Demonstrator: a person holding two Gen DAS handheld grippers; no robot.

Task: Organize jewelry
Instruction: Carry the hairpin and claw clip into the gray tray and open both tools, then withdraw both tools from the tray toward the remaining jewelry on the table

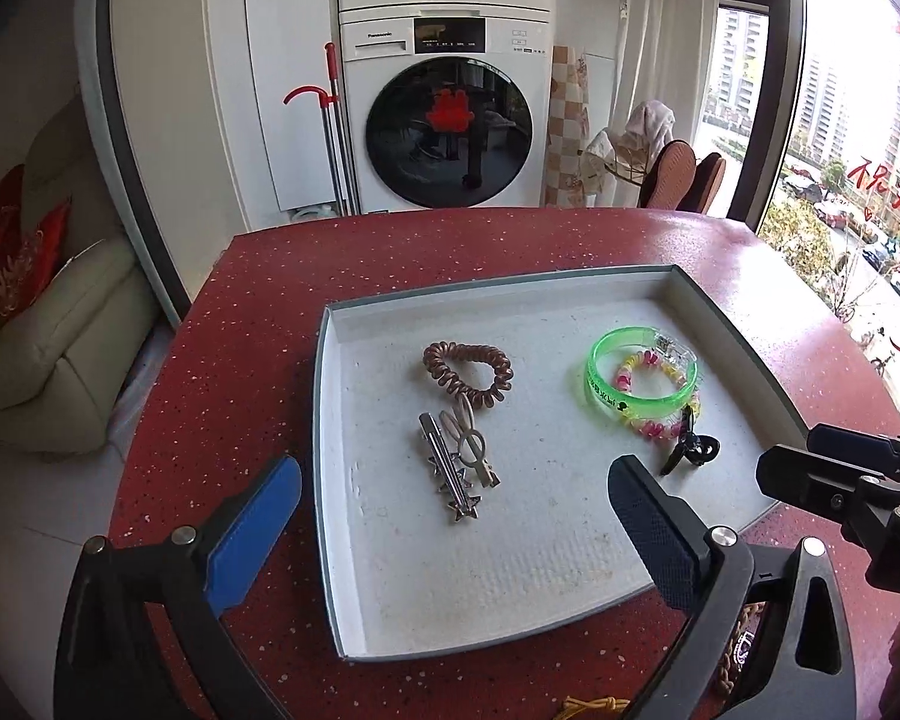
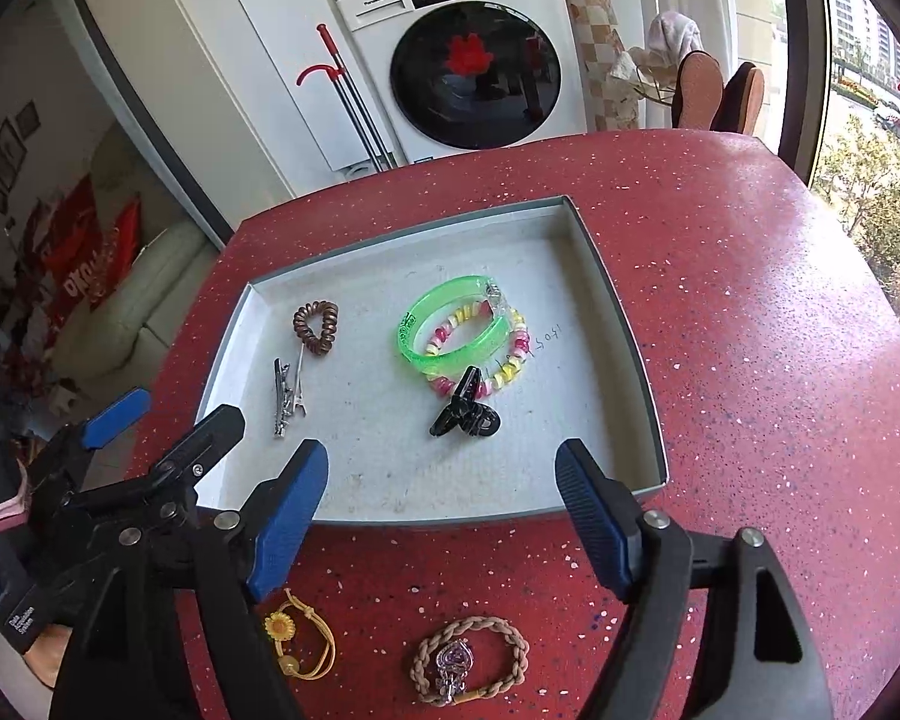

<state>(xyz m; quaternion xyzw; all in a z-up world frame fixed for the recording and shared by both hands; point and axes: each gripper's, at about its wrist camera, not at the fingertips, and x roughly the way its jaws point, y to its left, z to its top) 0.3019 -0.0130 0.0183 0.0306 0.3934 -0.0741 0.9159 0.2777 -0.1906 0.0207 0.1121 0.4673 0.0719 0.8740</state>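
A shallow white tray (image 1: 354,570) (image 2: 624,312) sits on the red table. In it lie a brown coil hair tie (image 1: 468,373) (image 2: 316,327), silver hair clips (image 1: 457,468) (image 2: 287,393), a green bangle (image 1: 639,372) (image 2: 450,324), a pink-yellow coil tie (image 1: 654,420) (image 2: 510,369) and a black claw clip (image 1: 690,447) (image 2: 465,408). On the table in front of the tray lie a yellow sunflower hair tie (image 2: 297,636) and a braided beige bracelet with a charm (image 2: 471,666). My left gripper (image 1: 450,528) is open above the tray's near part. My right gripper (image 2: 441,516) is open above the tray's near edge.
The red speckled table (image 2: 750,330) ends at a curved far edge. A washing machine (image 1: 447,120) and a red-handled mop (image 1: 336,126) stand behind it. A window is at the right, a sofa (image 1: 60,324) at the left.
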